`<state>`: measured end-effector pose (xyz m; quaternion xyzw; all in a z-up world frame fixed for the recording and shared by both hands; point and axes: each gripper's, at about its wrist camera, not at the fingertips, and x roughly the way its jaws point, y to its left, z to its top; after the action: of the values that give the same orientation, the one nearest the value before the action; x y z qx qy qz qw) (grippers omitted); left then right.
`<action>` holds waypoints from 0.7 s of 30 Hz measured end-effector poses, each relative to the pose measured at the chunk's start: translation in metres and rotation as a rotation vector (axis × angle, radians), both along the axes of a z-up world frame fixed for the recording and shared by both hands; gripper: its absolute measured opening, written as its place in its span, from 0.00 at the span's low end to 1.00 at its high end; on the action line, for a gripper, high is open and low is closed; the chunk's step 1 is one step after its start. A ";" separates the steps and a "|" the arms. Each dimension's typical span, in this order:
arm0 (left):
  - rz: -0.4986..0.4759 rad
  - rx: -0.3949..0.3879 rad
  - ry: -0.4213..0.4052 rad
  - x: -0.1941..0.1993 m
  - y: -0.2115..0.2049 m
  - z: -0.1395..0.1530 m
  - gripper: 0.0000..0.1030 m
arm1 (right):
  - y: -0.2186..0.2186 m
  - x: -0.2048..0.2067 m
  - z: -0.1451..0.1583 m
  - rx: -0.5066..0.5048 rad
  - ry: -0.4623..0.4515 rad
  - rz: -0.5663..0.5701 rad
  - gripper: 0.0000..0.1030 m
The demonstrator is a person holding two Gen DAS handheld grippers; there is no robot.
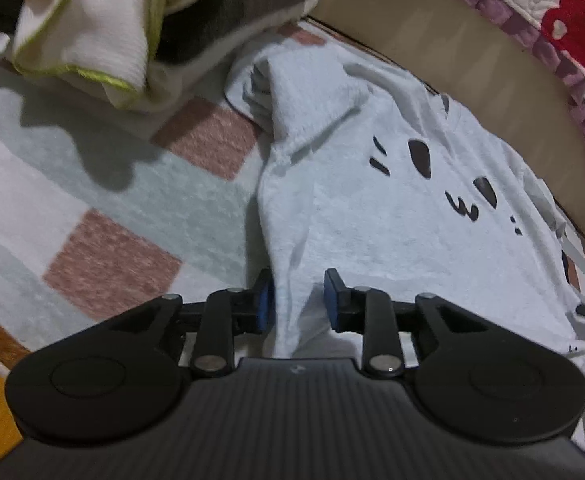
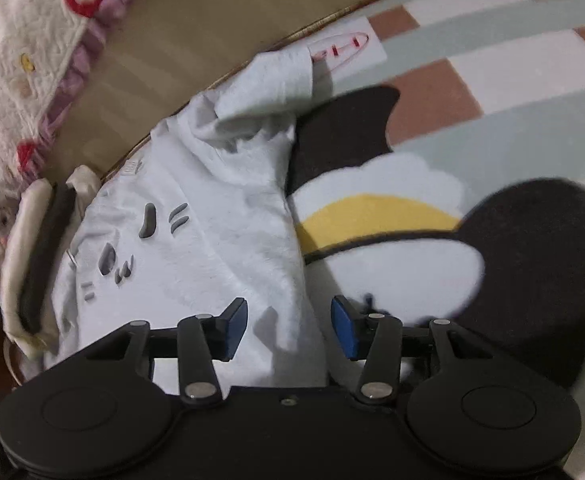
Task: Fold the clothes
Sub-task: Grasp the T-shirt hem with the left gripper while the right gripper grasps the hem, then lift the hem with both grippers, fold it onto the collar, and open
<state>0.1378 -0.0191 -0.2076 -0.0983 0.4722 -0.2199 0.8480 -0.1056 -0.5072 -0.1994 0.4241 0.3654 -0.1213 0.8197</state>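
Rug (image 1: pixel 104 216), sweatshirt (image 1: pixel 372 216) hem hidden behind grippers

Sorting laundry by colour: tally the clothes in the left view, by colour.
Pale blue-white: 1, the shirt spread on the rug
Cream with green trim: 1, the cloth on the pile
Dark grey: 1, the garment under it
Total: 3
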 end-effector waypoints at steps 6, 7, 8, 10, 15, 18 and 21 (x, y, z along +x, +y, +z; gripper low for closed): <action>-0.090 -0.038 -0.013 -0.023 -0.001 0.025 0.02 | 0.036 -0.027 0.023 -0.114 0.117 0.060 0.04; -0.089 -0.047 0.001 -0.028 0.005 0.033 0.02 | 0.044 -0.033 0.028 -0.140 0.147 0.074 0.03; -0.096 -0.045 0.013 -0.034 0.011 0.041 0.02 | 0.051 -0.039 0.033 -0.165 0.177 0.087 0.03; -0.142 0.018 0.025 -0.047 0.014 0.050 0.02 | 0.065 -0.050 0.043 -0.215 0.237 0.115 0.03; -0.278 0.230 0.091 -0.070 0.003 0.037 0.02 | 0.101 -0.080 0.068 -0.341 0.388 0.183 0.03; -0.275 0.316 0.110 -0.068 -0.004 0.031 0.05 | 0.117 -0.092 0.076 -0.409 0.477 0.222 0.04; -0.251 0.340 0.040 -0.068 0.001 0.049 0.10 | 0.110 -0.089 0.079 -0.441 0.496 0.199 0.10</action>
<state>0.0697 -0.0184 -0.1585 0.1013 0.5277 -0.2391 0.8088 -0.1948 -0.3977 -0.1200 0.1565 0.5580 -0.2164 0.7857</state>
